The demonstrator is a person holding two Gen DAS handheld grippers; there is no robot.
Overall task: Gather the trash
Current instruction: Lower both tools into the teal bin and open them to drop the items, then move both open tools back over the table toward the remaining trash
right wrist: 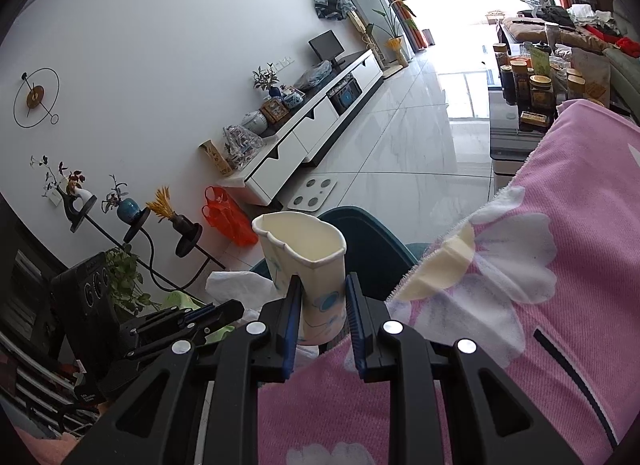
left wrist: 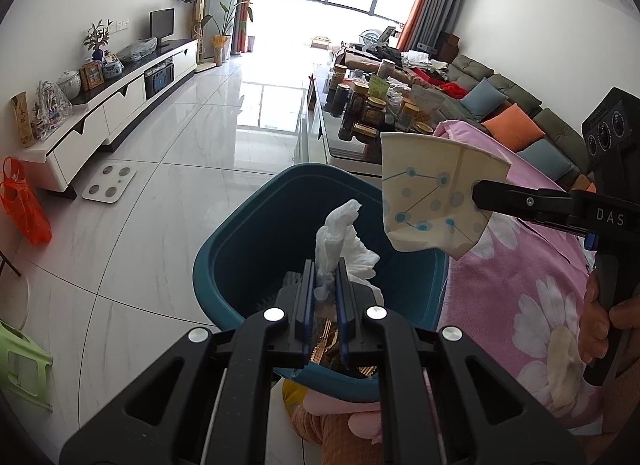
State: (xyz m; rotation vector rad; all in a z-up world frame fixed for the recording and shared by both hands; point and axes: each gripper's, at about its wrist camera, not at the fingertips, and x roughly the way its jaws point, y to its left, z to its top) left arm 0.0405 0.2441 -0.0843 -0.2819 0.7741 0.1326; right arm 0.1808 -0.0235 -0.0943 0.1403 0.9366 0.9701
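teal bin on the floor beside pink floral blanket. right tongs pinched on crushed paper cup, hanging near the rim, maybe not over the opening: early release risks a drop onto blanket. left tongs nearly shut on white tissue above the bin; could cling to pads.

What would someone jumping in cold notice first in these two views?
Most striking is the crumpled white tissue pinched in the left gripper, held right over the open teal bin. Next, the squashed paper cup with blue dots, clamped in the right gripper above the edge of the pink flowered blanket, just to the bin's right. Behind both, bright windows wash out the far end of the room.
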